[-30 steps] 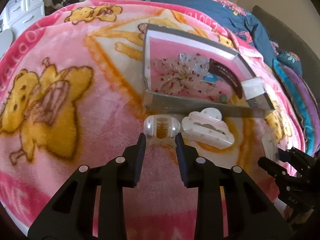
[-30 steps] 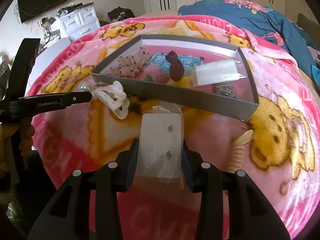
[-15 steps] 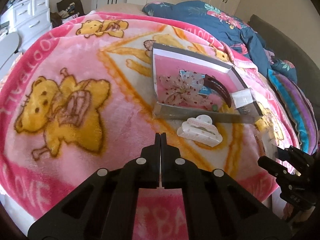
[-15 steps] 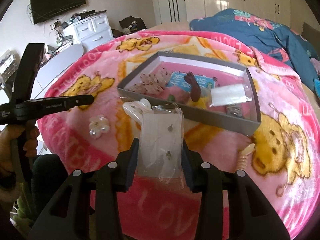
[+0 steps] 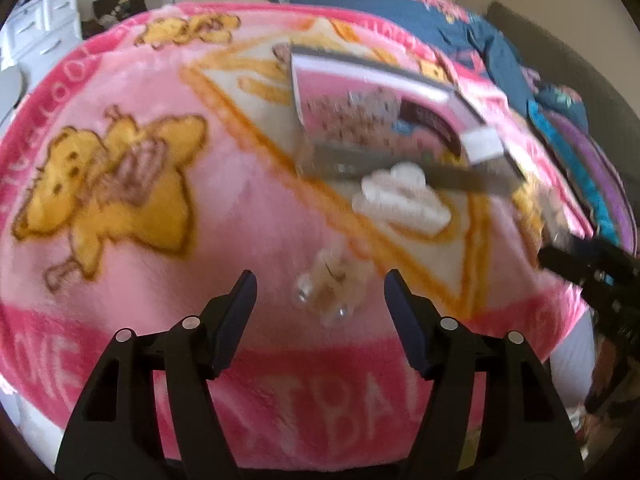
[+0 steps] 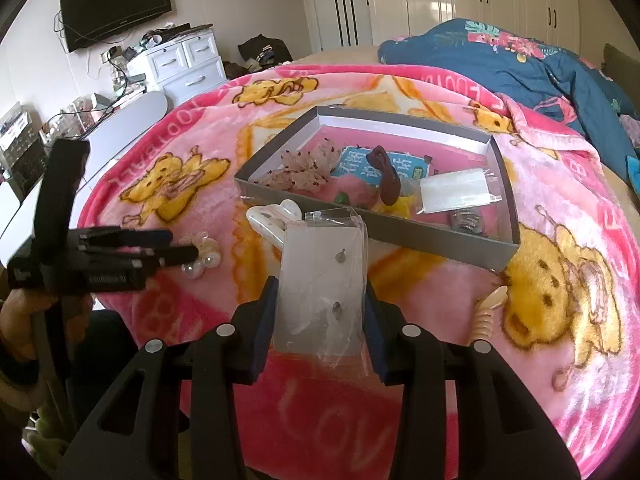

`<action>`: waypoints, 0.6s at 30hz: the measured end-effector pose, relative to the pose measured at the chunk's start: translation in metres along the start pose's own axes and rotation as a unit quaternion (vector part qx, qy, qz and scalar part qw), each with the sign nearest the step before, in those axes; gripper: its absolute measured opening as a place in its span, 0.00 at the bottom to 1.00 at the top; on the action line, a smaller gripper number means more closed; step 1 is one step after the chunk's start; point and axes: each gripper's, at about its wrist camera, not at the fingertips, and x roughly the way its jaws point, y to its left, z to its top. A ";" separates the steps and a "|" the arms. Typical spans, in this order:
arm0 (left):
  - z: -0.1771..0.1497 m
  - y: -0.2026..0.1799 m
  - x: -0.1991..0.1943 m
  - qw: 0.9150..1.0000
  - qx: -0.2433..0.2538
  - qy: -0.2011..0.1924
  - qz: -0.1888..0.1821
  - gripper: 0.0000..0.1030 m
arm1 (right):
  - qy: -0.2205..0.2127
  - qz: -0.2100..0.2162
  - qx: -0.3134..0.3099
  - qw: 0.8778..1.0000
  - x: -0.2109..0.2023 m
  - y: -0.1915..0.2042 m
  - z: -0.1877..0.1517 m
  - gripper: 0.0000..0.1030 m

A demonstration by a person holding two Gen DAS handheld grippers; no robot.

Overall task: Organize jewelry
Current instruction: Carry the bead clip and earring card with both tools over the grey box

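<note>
1. My left gripper [image 5: 320, 300] is opening its jaws over the pink blanket [image 5: 224, 216]. The small pearl hair clip [image 5: 332, 286] lies on the blanket between them, and neither pad presses on it.
2. To take it well, I think I should centre the clip between the pads, come down until they straddle its body, then close gently, since those round pearls look likely to slip out.
3. The white claw clip [image 6: 272, 218] lies just in front of the grey box [image 6: 440, 240], touching or nearly touching its near wall.
4. My right gripper [image 6: 320, 308] is clamped partway closed on a clear packet of earrings [image 6: 320, 280], held by its two long edges.
5. The box is ahead, already holding several pieces; I judge the packet belongs there, carried level over the wall.
6. A cream spiral hair tie [image 6: 490, 312] lies on the blanket to the right, outside the box.
</note>
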 end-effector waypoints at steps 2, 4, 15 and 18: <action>-0.002 0.000 0.012 1.000 0.002 0.018 0.011 0.56 | -0.001 0.001 0.000 1.000 0.000 0.000 0.000 0.38; -0.002 -0.001 0.017 1.000 0.002 0.023 0.008 0.55 | -0.002 0.003 -0.001 1.000 0.001 0.001 0.000 0.38; 0.025 -0.023 0.001 1.000 0.021 0.002 -0.012 0.33 | -0.022 0.008 0.003 1.000 -0.005 -0.004 0.014 0.38; 0.043 -0.033 -0.013 0.999 0.030 -0.021 -0.016 0.33 | -0.032 0.007 0.007 0.999 -0.007 -0.011 0.025 0.38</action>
